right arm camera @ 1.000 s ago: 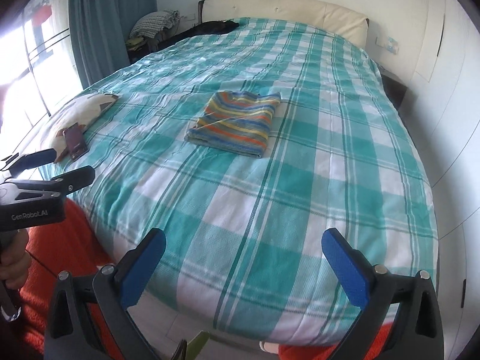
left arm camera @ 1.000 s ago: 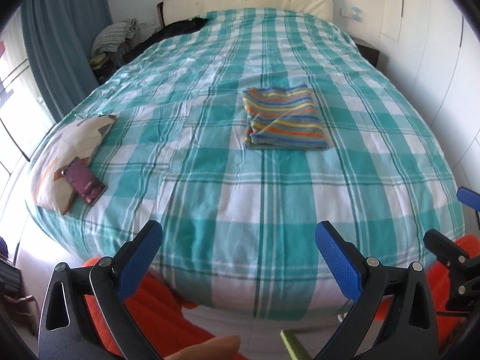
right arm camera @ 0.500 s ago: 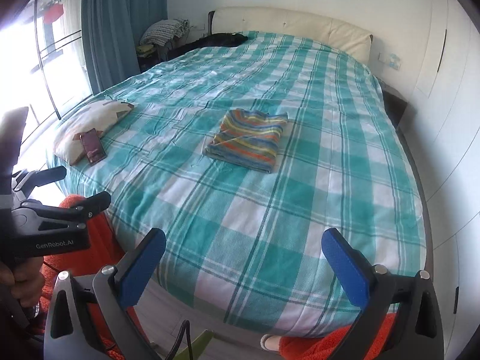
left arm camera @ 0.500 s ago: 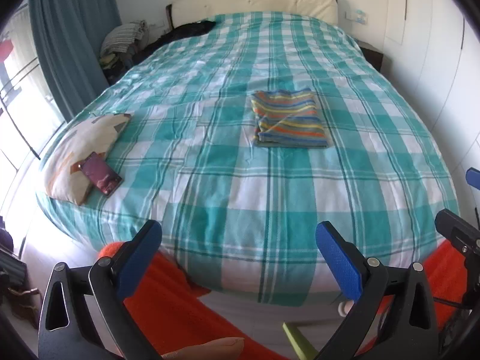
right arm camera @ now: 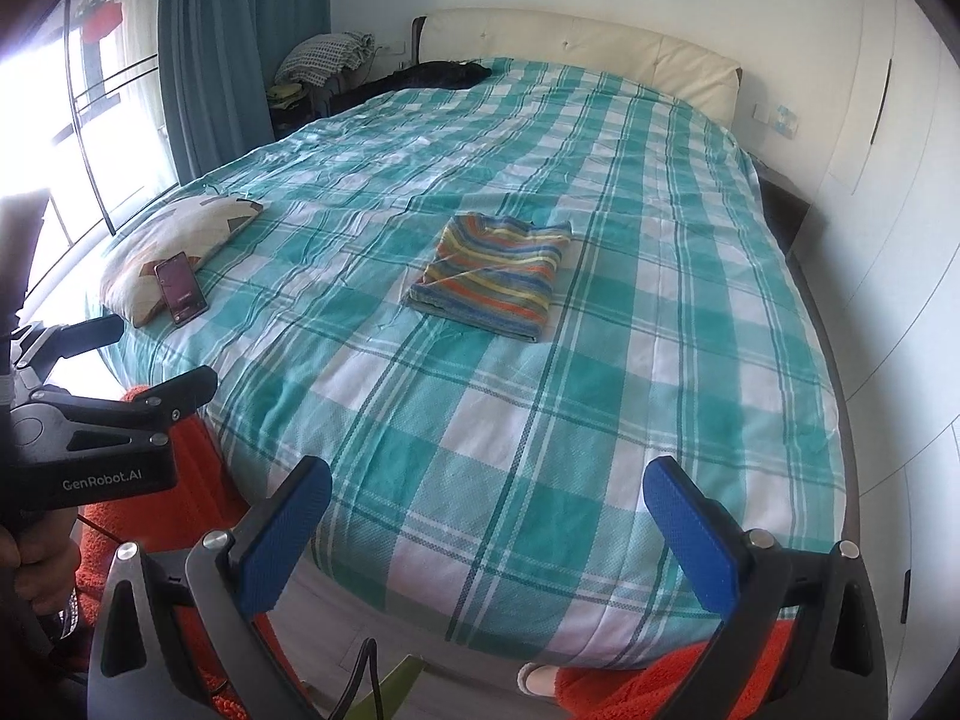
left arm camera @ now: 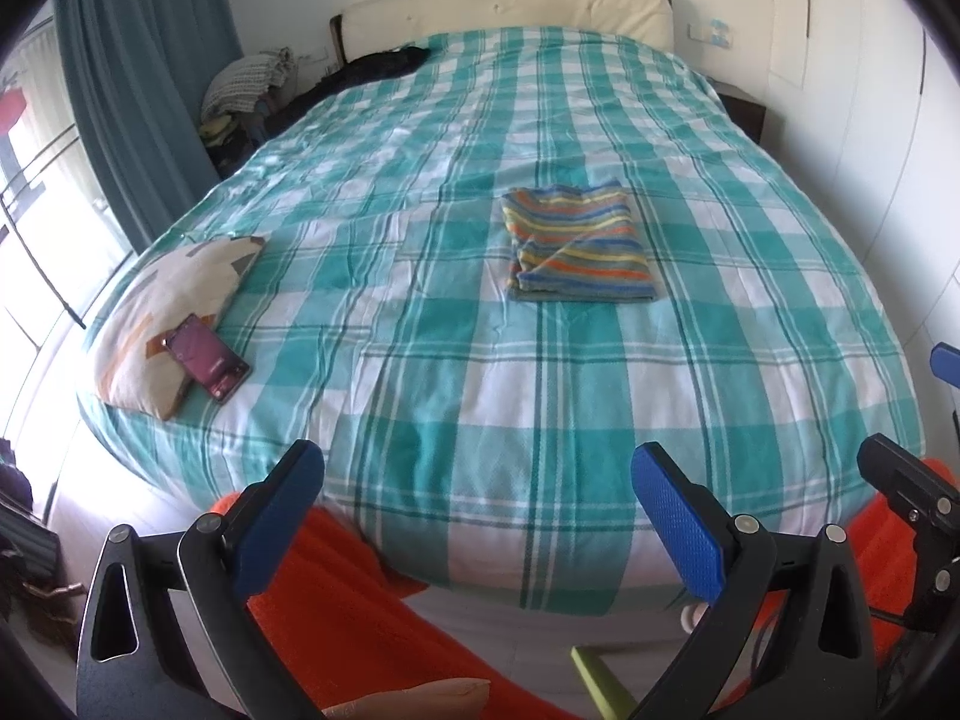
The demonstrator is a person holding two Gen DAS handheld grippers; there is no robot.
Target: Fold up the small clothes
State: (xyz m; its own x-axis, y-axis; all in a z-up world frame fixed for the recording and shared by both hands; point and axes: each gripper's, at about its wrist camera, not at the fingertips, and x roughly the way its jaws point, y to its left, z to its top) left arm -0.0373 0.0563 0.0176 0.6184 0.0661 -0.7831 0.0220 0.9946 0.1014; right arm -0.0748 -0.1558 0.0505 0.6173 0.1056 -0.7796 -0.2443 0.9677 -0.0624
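The left wrist view looked down the length of a bed covered with a teal and white checked cover. The left gripper hung past the foot of the bed with its two blue-padded fingers spread wide and nothing between them. A striped shirt, folded into a neat rectangle, lay flat near the middle of the bed, well apart from both grippers. At the near left corner of the bed sat a patterned pillow, and a phone lay partly on it, its lower end resting on the cover. A cream headboard closed off the far end, a dark garment lay near the far left corner, and a teal curtain hung along the left side. Part of the right gripper showed at the right edge of this view. In the right wrist view the right gripper was likewise held off the foot of the bed, fingers wide apart and empty. The folded shirt appeared there left of centre, its edges squared, with the pillow and phone farther left. The left gripper was visible at the left edge from the side, its fingers parted, gripped by a hand. Orange fabric showed below the bed's edge in both views.
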